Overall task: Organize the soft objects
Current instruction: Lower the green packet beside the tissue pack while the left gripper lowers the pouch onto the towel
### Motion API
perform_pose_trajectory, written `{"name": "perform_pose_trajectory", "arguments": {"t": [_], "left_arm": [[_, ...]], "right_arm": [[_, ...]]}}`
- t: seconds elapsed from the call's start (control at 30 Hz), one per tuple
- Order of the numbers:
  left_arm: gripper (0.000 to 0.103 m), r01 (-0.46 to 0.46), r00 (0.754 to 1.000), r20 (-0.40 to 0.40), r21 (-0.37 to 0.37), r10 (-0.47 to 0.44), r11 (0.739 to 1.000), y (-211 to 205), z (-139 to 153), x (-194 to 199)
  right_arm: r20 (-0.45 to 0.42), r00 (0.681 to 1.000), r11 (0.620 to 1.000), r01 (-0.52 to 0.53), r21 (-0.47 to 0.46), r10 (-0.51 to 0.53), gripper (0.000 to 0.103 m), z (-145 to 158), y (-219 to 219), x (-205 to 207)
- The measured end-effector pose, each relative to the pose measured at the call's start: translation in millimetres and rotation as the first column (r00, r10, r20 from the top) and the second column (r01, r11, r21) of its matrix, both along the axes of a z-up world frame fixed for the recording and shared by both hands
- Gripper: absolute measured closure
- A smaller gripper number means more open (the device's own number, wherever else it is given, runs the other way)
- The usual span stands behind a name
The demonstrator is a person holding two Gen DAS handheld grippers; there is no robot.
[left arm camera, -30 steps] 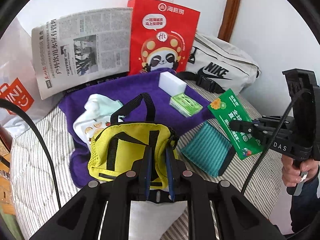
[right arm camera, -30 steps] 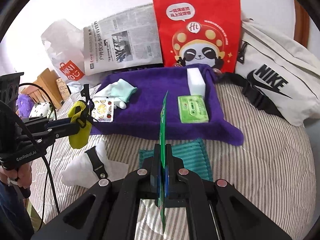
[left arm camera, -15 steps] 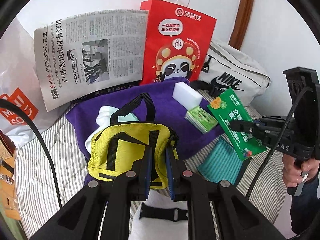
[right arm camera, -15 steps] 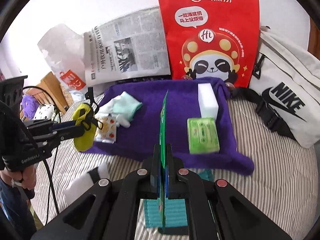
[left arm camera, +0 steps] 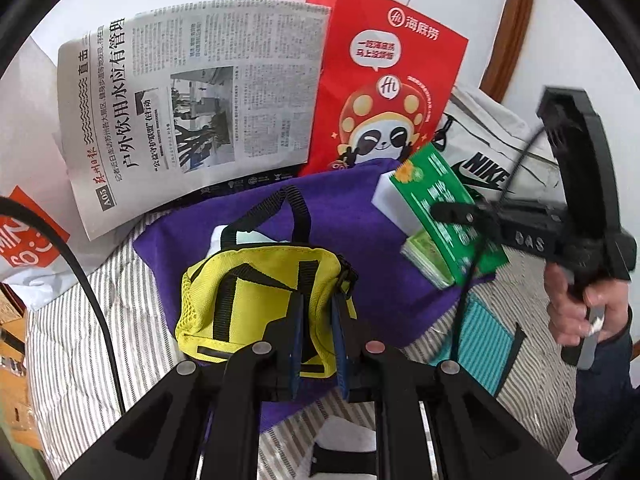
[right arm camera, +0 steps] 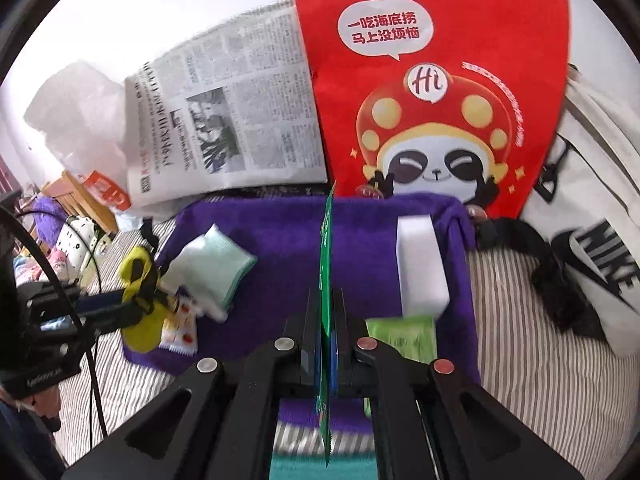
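two hand-held grippers clamped: left (left arm camera: 316, 320) on yellow pouch (left arm camera: 260, 284), right (right arm camera: 328, 320) on green packet (right arm camera: 326, 264)

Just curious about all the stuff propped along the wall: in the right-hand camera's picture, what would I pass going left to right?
Crumpled white plastic bag → grey printed newspaper → red paper bag with a panda cartoon → white canvas Nike bag.

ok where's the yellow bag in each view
Left wrist view: the yellow bag sits low in the middle, held in the left claw, above the purple towel.
Right wrist view: the yellow bag shows edge-on at the far left, in the left claw, beside the towel.
Shared landmark: the red panda bag stands behind the towel in both.
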State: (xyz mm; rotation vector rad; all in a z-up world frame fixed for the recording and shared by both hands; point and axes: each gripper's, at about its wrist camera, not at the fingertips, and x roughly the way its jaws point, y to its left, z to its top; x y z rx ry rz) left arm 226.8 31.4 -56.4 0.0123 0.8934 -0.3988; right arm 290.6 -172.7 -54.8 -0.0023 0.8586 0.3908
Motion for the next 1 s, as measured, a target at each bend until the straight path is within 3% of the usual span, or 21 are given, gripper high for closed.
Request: {"name": "perform_pose_trajectory", "arguments": {"t": [0.13, 0.33, 0.8, 0.9, 0.97, 1.0], "left_arm": [[0.089, -0.011, 1.0, -0.006, 0.005, 0.011, 1.0, 6.1, -1.6, 11.5], [0.089, -0.009, 1.0, -0.017, -0.001, 0.009, 1.0, 10.4, -7.5, 23.9], [0.089, 0.004, 0.999, -0.045, 0.004, -0.003, 1.0, 11.3, -24.8, 34.2], [0.089, 0.006, 0.999, -0.051, 0.007, -0.006, 1.0, 11.2, -28.2, 33.7], [0.089, 0.008, 0.998, -0.057, 0.0, -0.008, 1.0, 11.9, -30.0, 33.5], [0.089, 0.006, 0.998, -0.06, -0.001, -0.006, 1.0, 12.7, -31.1, 33.2]], "right_arm": [[-0.025, 1.0, 1.0, -0.001, -0.019, 0.0, 0.1, -6.8, 6.6, 24.1], [-0.123, 0.991, 0.997, 0.036, -0.063, -0.044, 0.1, -40.0, 9.4, 52.5], [-0.169, 0.984, 0.992, 0.045, -0.118, -0.065, 0.097, -66.2, 10.3, 63.0], [-0.166, 0.985, 0.991, 0.034, -0.132, -0.056, 0.09, -66.2, 10.0, 60.6], [-0.166, 0.984, 0.989, 0.034, -0.147, -0.059, 0.075, -66.3, 9.1, 58.8], [-0.166, 0.984, 0.988, 0.036, -0.151, -0.061, 0.073, -65.7, 8.1, 56.5]]}}
